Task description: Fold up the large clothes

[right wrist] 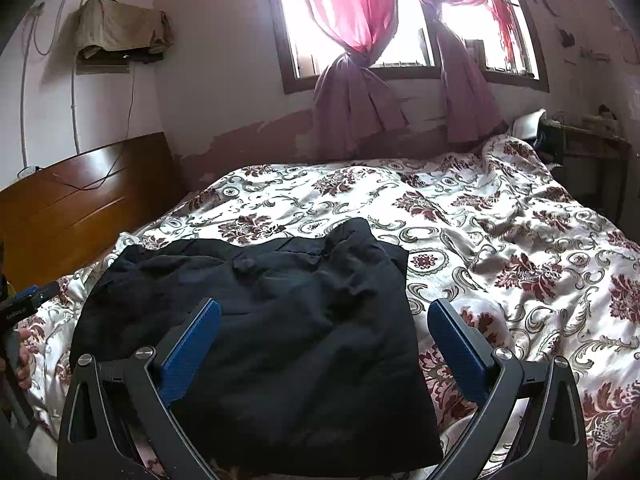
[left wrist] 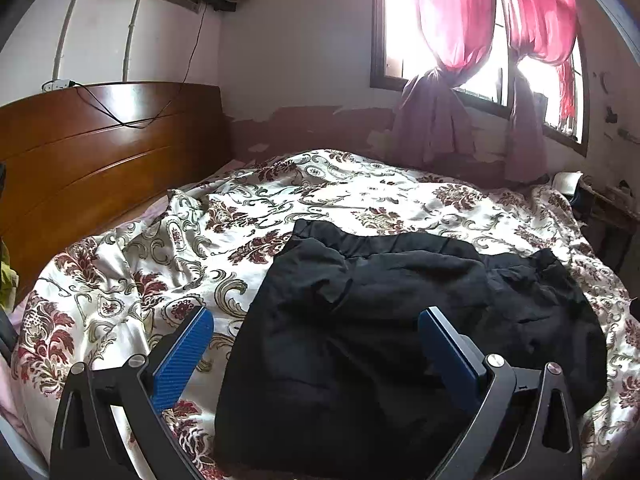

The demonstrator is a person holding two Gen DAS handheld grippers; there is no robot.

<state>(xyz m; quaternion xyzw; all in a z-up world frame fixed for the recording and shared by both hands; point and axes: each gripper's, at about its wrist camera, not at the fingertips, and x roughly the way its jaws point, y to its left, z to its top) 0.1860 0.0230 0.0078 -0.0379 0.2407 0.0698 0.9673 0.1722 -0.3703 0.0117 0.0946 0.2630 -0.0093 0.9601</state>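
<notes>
Bed with black garment, seen from both wrist cameras. The garment lies in a rumpled, roughly rectangular heap on the floral bedspread, on the side of the bed away from the window and short of the wooden headboard. Its near edge runs out of the bottom of both views, so its full outline cannot be made out; folds and seams are lost in the dark cloth. The left gripper stands with its jaws spread wide above the garment, pads clear of the cloth, nothing held. The right gripper likewise stands wide apart over the garment, gripping nothing. In the right wrist view a hand and part of the other tool are cut off at the left edge. The window glare washes out everything behind the pink curtains.
</notes>
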